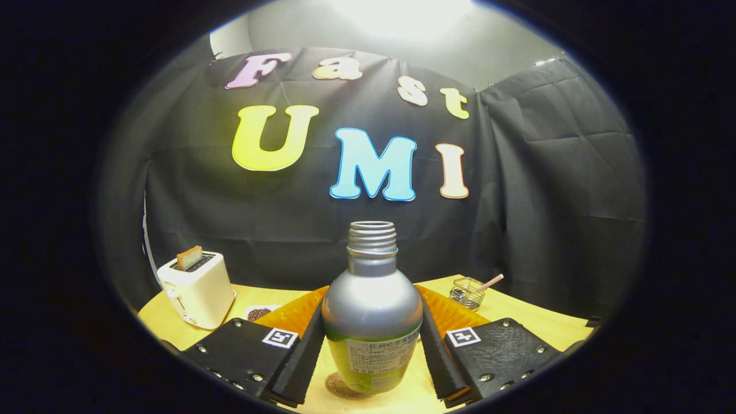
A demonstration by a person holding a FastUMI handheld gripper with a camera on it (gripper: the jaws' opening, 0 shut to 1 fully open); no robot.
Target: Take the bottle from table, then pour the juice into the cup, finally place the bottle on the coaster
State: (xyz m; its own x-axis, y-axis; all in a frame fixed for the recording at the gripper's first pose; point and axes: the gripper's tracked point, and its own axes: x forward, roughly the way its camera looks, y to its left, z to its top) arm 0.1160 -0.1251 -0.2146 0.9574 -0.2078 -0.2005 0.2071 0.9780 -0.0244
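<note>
A: Start with the biggest thing. Where does the job stand?

B: The counter (535, 322) carries everything. On it, the bottle (372, 310) stands upright between the two fingers of the hand-held gripper (372, 351), its cap off and its threaded neck open. Both fingers lie against its sides, so I read the hand-held gripper as clenched on the bottle.

A: Which step is that?

B: Hard to be sure. A round coaster (340, 386) shows right under the bottle's base, so it looks like the last step, setting the bottle down there. I see no cup, so I cannot check the pour.

A: And the next move?

B: If the bottle's base rests fully on the coaster, the fingers need to part evenly and draw straight back, so the bottle is not tipped. Whether the base touches or hangs just above, I cannot tell.

A: Now count, large to small.

B: One counter. One toaster (197, 289) at the far left, with one slice of bread (189, 257) standing in its slot. One orange mat (299, 310) behind the bottle, showing on both sides of it. One bottle. One small wire basket (467, 292) at the far right with a stick poking out. One small dish (259, 313) of dark bits beside the toaster. One coaster.
</note>
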